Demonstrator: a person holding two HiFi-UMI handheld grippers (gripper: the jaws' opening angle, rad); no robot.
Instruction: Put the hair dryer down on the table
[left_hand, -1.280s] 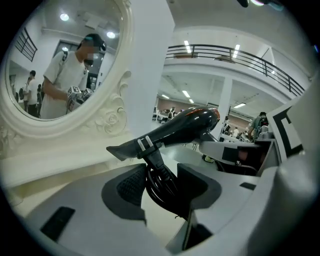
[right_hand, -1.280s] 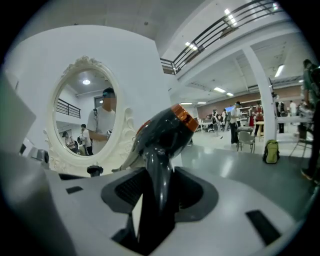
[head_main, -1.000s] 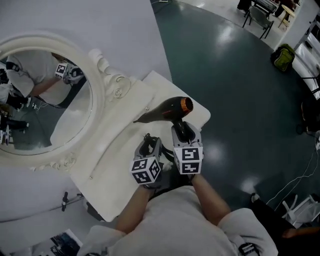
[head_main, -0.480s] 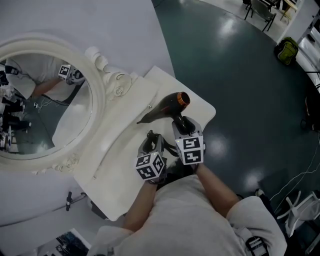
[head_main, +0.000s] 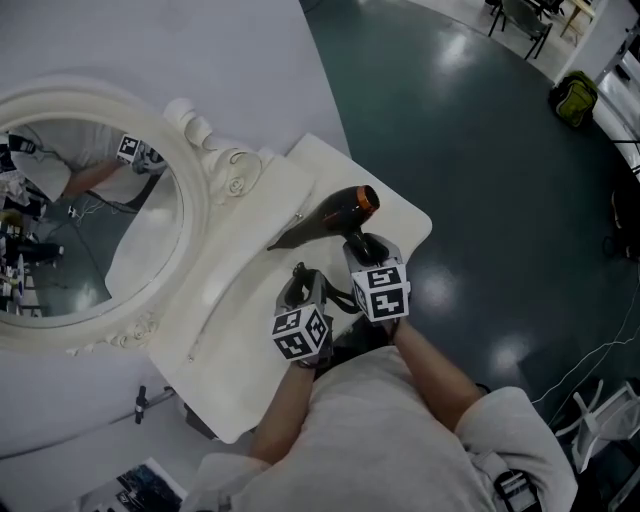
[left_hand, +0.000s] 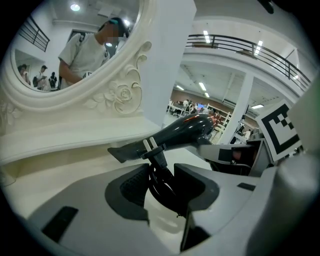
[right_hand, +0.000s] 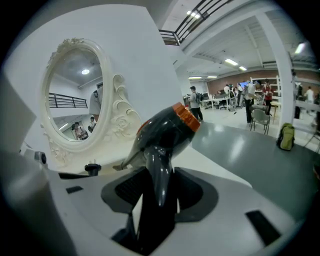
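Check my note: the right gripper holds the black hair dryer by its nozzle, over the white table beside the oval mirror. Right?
Wrong in one point: the right gripper holds the hair dryer by its handle, not its nozzle, which sticks out free. The right gripper view shows it. Black dryer, white table, oval mirror all stand.

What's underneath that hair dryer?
Only the white table top shows under the hair dryer, held by its handle in the right gripper jaws. The dryer's body covers the patch directly below, so whether its nozzle touches the table is unclear.
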